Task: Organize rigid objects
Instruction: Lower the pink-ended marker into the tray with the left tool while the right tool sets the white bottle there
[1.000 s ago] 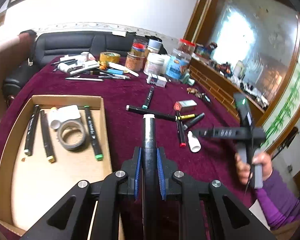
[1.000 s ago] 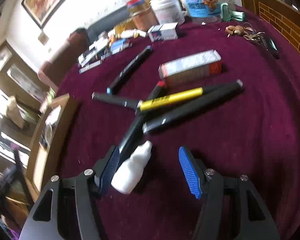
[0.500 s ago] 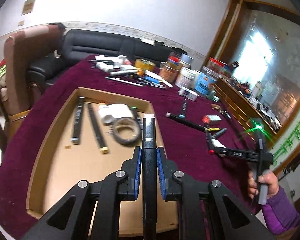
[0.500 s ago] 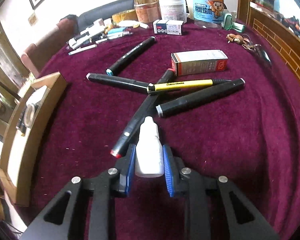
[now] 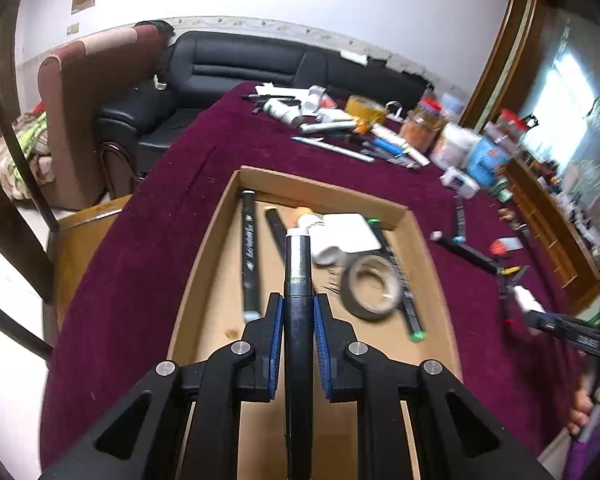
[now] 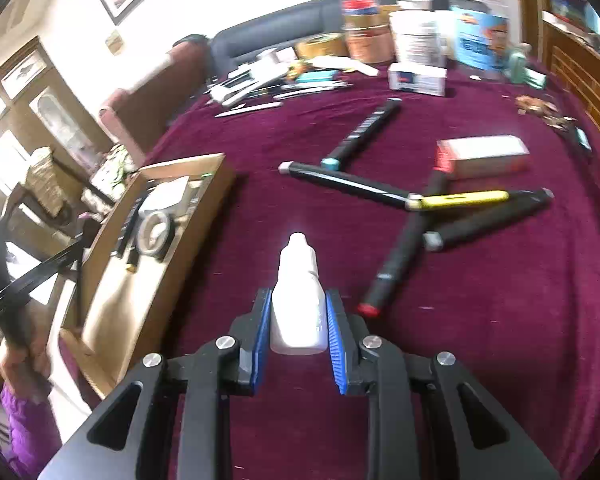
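L gripper (image 5: pixel 298 324) clamps black marker (image 5: pixel 298 280) over cardboard tray (image 5: pixel 204 264); R gripper (image 6: pixel 298 316) clamps white bottle (image 6: pixel 298 300) over tabletop (image 6: pixel 480 320).

Maroon-clothed table (image 6: pixel 480 340), cardboard tray (image 5: pixel 204 248), 4 loose markers (image 6: pixel 396 264), small box (image 6: pixel 484 158), far-edge clutter (image 5: pixel 352 128)

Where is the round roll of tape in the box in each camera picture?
Left wrist view: the tape roll lies flat in the cardboard box, right of centre, just right of the held marker.
Right wrist view: the same tape roll shows small at the left, inside the box.
Shared landmark: the cardboard box on the maroon tablecloth.
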{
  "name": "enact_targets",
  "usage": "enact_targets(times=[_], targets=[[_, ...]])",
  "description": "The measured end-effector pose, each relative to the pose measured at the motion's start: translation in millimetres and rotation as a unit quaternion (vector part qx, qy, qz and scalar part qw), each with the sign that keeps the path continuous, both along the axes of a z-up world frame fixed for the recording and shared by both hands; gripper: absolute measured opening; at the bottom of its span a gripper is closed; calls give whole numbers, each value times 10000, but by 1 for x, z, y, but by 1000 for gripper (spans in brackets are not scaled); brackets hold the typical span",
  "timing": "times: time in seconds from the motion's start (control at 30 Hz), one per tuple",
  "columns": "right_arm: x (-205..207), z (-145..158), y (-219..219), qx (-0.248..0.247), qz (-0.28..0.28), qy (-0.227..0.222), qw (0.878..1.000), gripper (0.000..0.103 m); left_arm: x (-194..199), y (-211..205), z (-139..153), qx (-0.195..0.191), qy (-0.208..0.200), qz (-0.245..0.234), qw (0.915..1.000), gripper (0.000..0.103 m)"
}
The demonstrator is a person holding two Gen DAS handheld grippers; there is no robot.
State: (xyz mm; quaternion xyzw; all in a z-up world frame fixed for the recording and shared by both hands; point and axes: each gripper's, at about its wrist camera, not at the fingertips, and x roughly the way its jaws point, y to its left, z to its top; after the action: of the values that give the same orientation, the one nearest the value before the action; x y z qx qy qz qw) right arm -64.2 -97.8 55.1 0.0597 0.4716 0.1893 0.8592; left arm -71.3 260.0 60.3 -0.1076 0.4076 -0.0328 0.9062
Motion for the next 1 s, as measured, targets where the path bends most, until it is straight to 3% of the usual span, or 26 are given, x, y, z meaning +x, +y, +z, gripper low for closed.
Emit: enact_targets(times=[0.23, 0.57, 0.6, 0.73, 0.87, 1.0], targets=[[0, 9, 58, 65, 583, 65, 9983, 25, 36, -4, -23, 126, 466, -105, 9988, 15], [5, 6, 129, 52, 1143, 254, 9931, 26, 56, 5, -40, 85, 906, 193, 9957, 16], [4, 5, 135, 31, 1181, 270, 9926, 26, 56, 6, -40, 46, 894, 188, 9958, 19], [8, -6, 163, -150, 1375, 354, 9897, 26, 44, 15, -28, -343, 599, 160, 9975, 63], [10, -18, 183, -351, 1534, 418, 9867, 26, 23, 25, -6, -627, 227, 237, 9975, 71], [13, -30, 196, -470, 1625, 521, 9842, 26, 2, 33, 8, -581, -26, 479, 9972, 78]])
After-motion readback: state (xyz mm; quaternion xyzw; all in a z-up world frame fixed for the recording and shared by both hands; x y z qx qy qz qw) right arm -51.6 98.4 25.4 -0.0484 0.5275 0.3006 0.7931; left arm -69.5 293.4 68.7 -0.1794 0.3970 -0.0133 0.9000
